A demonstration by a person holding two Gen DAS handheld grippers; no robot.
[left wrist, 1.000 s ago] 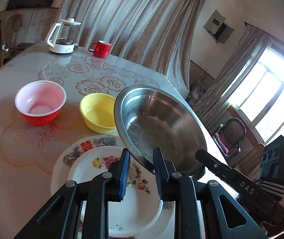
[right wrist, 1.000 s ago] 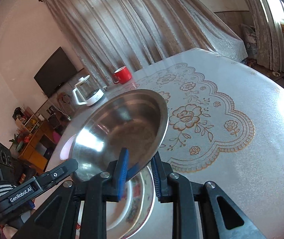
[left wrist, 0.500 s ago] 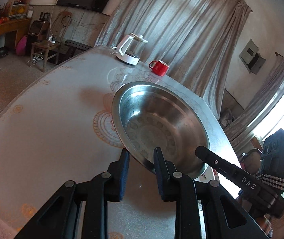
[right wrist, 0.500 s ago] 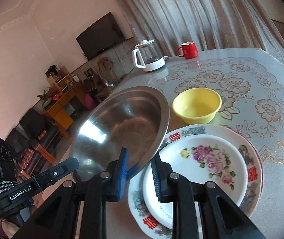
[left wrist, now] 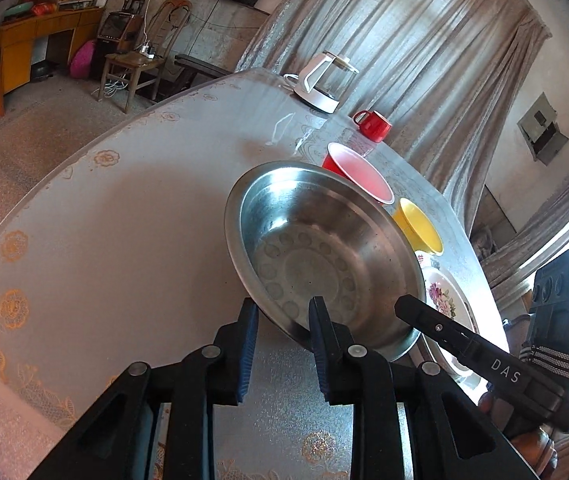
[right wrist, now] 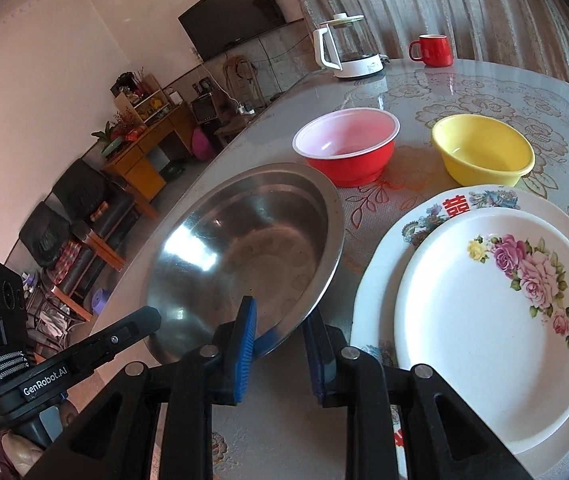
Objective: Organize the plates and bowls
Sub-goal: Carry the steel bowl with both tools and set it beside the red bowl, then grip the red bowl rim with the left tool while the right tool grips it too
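Both hand-held grippers angle downward and clamp the near rim of the steel basin, the left hand-held gripper (left wrist: pixel 282 334) beside the right hand-held gripper (right wrist: pixel 278 334), each with one blue pad inside the rim and one beneath it. Round, shiny and tilted, the steel basin (right wrist: pixel 244 252) opens toward the cameras above the worktop (left wrist: pixel 104 220), left of the stacked floral plates (right wrist: pixel 496 312). Behind it stand the red bowl (right wrist: pixel 348 148) and the smaller yellow bowl (right wrist: pixel 482 156), both upright.

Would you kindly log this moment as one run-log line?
steel basin | both grippers shut on rim | beside stacked plates
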